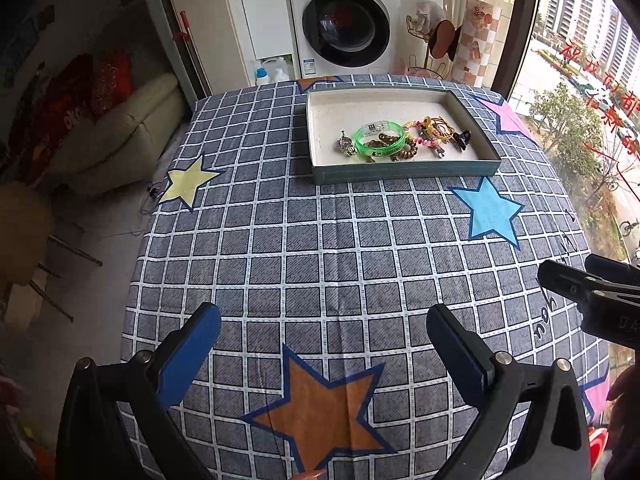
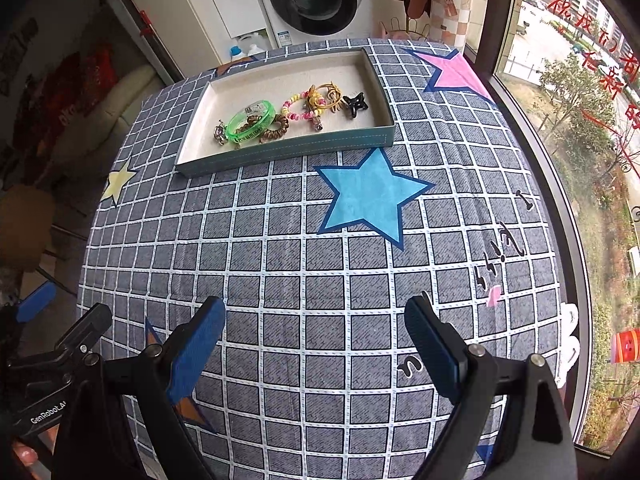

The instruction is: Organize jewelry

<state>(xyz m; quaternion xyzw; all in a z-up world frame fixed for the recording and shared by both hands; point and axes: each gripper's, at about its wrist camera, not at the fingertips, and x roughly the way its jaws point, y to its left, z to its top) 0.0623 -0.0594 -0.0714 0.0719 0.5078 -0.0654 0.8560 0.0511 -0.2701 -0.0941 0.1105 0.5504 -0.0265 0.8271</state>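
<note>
A shallow grey-blue tray (image 1: 404, 171) (image 2: 280, 154) with a cream lining stands at the far side of the table. In it lie a green bangle (image 1: 379, 142) (image 2: 250, 120), a brown coil hair tie (image 2: 276, 127), a silver trinket (image 1: 346, 145), a pink and yellow bead bracelet (image 2: 298, 109), yellow elastics (image 1: 442, 128) and a black claw clip (image 1: 464, 139) (image 2: 355, 106). My left gripper (image 1: 324, 332) is open over the near part of the cloth, with nothing between its blue pads. My right gripper (image 2: 316, 328) is open and empty too, well short of the tray.
A checked blue-grey cloth (image 1: 320, 248) with coloured stars covers the table. Beyond it stand a washing machine (image 1: 344, 20), bottles and a wire rack. A large window (image 2: 580, 120) runs along the right. A sofa (image 1: 120, 128) and a chair (image 1: 24, 220) sit to the left.
</note>
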